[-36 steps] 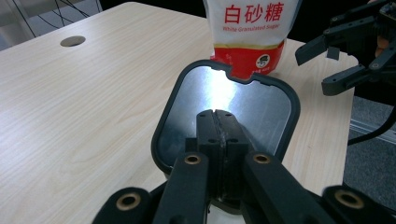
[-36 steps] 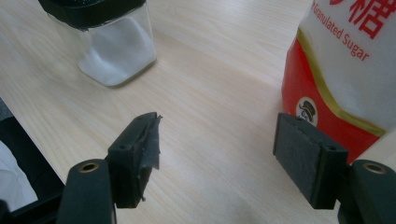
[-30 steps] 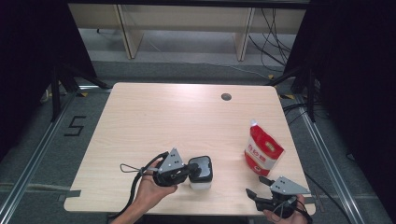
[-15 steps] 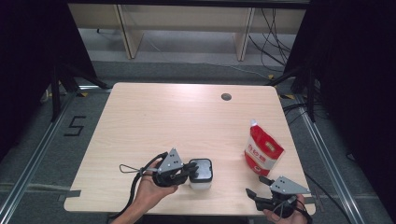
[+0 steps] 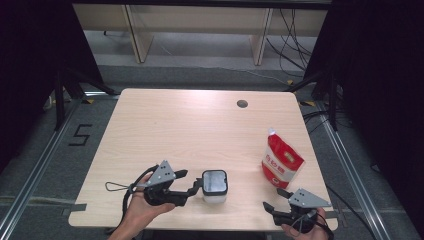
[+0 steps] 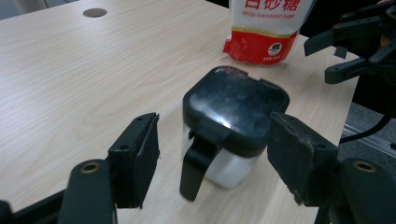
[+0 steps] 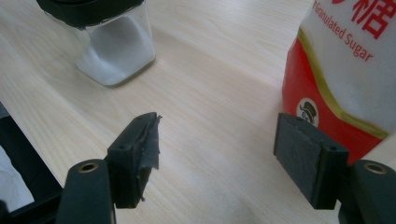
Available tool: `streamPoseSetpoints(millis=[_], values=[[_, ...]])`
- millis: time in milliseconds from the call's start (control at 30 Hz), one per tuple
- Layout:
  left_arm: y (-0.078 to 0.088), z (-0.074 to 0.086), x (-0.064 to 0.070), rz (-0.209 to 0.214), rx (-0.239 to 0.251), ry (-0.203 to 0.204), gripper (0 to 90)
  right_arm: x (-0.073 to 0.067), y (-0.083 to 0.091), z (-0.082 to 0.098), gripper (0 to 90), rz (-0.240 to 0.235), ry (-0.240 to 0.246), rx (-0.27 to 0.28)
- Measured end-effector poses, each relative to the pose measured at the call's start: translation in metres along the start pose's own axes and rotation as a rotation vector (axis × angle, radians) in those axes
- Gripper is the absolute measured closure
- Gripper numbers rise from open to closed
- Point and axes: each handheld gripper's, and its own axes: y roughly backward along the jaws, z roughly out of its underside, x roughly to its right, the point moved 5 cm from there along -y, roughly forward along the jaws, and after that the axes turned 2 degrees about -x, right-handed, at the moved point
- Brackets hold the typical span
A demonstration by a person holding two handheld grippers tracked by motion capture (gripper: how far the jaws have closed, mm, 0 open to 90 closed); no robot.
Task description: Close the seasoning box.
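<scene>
A clear square container with a black lid (image 5: 214, 186) stands near the table's front edge, white grains inside it (image 7: 112, 42). Its black latch (image 6: 198, 158) hangs down the side that faces my left gripper (image 5: 189, 181). That gripper's jaws have just been opening and now stand wide apart (image 6: 215, 140), just short of the container, touching nothing. A red and white sugar bag (image 5: 281, 162) stands upright to the right (image 6: 264, 28). My right gripper (image 5: 276, 199) is open at the front right corner, with the bag (image 7: 345, 70) just beyond its right jaw (image 7: 217, 144).
The light wooden table (image 5: 190, 125) has a round cable hole (image 5: 242, 103) near its far edge. Its front edge runs close under both hands. My right gripper (image 6: 327, 56) also appears beyond the container in the left gripper view. Cables and shelf legs lie on the floor behind.
My left gripper has opened its jaws and drawn back to the left, away from the container. The container, the sugar bag and my right gripper have stayed in place.
</scene>
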Motion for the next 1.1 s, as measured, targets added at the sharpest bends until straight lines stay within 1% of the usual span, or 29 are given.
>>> streamPoseSetpoints(millis=[33, 100, 133, 167, 200, 233, 267, 300, 333, 367, 400, 433, 467, 500, 533, 567, 667, 700, 733, 767, 800, 833, 867, 900, 933, 967, 1033, 1067, 1100], values=[[0.003, 0.004, -0.001, -0.009, -0.008, 0.013, 31.1, 0.0, -0.001, 0.0, 32.1, -0.011, 0.002, 0.005], [0.006, 0.012, -0.005, -0.02, -0.022, 0.001, 30.3, 0.0, -0.001, 0.0, 32.0, -0.005, 0.012, 0.001], [0.006, 0.016, -0.005, -0.024, -0.016, 0.029, 29.5, 0.0, 0.0, 0.0, 32.0, -0.002, 0.002, 0.001], [0.008, 0.02, -0.007, -0.022, -0.02, 0.02, 28.4, 0.0, -0.001, 0.0, 31.9, -0.001, 0.008, 0.005], [0.009, 0.022, -0.008, -0.022, -0.033, 0.027, 27.4, 0.0, -0.001, 0.0, 31.9, 0.0, 0.008, 0.004], [0.011, 0.026, -0.008, -0.023, -0.039, 0.039, 26.9, -0.002, 0.0, 0.001, 31.8, -0.004, -0.017, -0.004], [0.013, 0.029, -0.009, -0.025, -0.04, 0.026, 26.4, -0.003, -0.001, 0.001, 31.5, -0.012, -0.017, 0.003], [0.014, 0.032, -0.009, -0.026, -0.038, 0.054, 25.7, 0.0, -0.001, 0.0, 31.3, -0.003, 0.009, 0.004], [0.017, 0.037, -0.011, -0.036, -0.049, 0.042, 24.7, -0.003, 0.0, 0.001, 30.9, -0.007, -0.029, -0.006], [0.018, 0.039, -0.01, -0.038, -0.05, 0.052, 23.1, -0.001, -0.001, 0.002, 30.6, -0.016, -0.019, -0.009], [0.021, 0.042, -0.011, -0.047, -0.066, 0.041, 22.6, -0.001, 0.0, 0.002, 30.3, -0.01, -0.019, -0.013], [0.023, 0.045, -0.012, -0.052, -0.065, 0.036, 22.6, -0.001, 0.0, 0.002, 30.2, -0.01, -0.02, -0.014], [0.025, 0.048, -0.012, -0.063, -0.071, 0.053, 22.6, 0.0, -0.001, 0.002, 30.2, -0.004, -0.001, -0.003], [0.027, 0.051, -0.013, -0.057, -0.074, 0.034, 22.6, -0.003, 0.0, 0.002, 30.1, -0.014, -0.032, -0.018], [0.028, 0.054, -0.012, -0.063, -0.071, 0.057, 22.6, -0.002, -0.001, 0.002, 30.0, -0.018, -0.012, -0.008], [0.029, 0.056, -0.012, -0.067, -0.074, 0.065, 22.6, -0.002, -0.001, 0.002, 30.0, -0.017, -0.014, -0.012], [0.033, 0.063, -0.012, -0.065, -0.069, 0.064, 22.1, -0.003, 0.0, 0.002, 29.9, -0.012, -0.018, -0.015], [0.034, 0.065, -0.012, -0.069, -0.072, 0.066, 22.0, -0.005, 0.001, 0.002, 29.9, -0.016, -0.04, -0.026], [0.037, 0.068, -0.013, -0.081, -0.092, 0.061, 22.1, -0.006, 0.001, 0.003, 29.9, -0.018, -0.047, -0.03], [0.038, 0.069, -0.011, -0.081, -0.088, 0.072, 22.0, -0.005, 0.001, 0.003, 29.7, -0.014, -0.039, -0.029], [0.037, 0.071, -0.01, -0.079, -0.076, 0.077, 21.8, -0.002, 0.0, 0.002, 29.6, -0.007, -0.007, -0.012], [0.038, 0.073, -0.01, -0.086, -0.086, 0.067, 21.6, -0.001, -0.001, 0.002, 29.5, -0.014, 0.008, -0.013], [0.039, 0.075, -0.01, -0.088, -0.099, 0.064, 21.6, -0.002, -0.001, 0.002, 29.4, -0.012, 0.005, -0.014], [0.039, 0.078, -0.009, -0.092, -0.116, 0.055, 21.6, -0.003, -0.001, 0.003, 29.1, -0.027, -0.015, -0.026], [0.039, 0.08, -0.009, -0.097, -0.135, 0.042, 21.6, -0.002, -0.001, 0.003, 28.8, -0.018, -0.004, -0.021], [0.037, 0.08, -0.007, -0.099, -0.14, 0.039, 21.6, -0.003, -0.002, 0.003, 28.6, -0.025, -0.006, -0.021], [0.035, 0.08, -0.006, -0.101, -0.135, 0.033, 21.6, -0.003, -0.002, 0.004, 28.1, -0.019, -0.008, -0.023], [0.034, 0.081, -0.006, -0.096, -0.15, 0.024, 21.5, -0.003, -0.002, 0.004, 27.9, -0.022, -0.014, -0.03], [0.034, 0.083, -0.006, -0.094, -0.162, 0.017, 21.5, -0.003, -0.003, 0.004, 27.8, -0.019, -0.002, -0.028]])
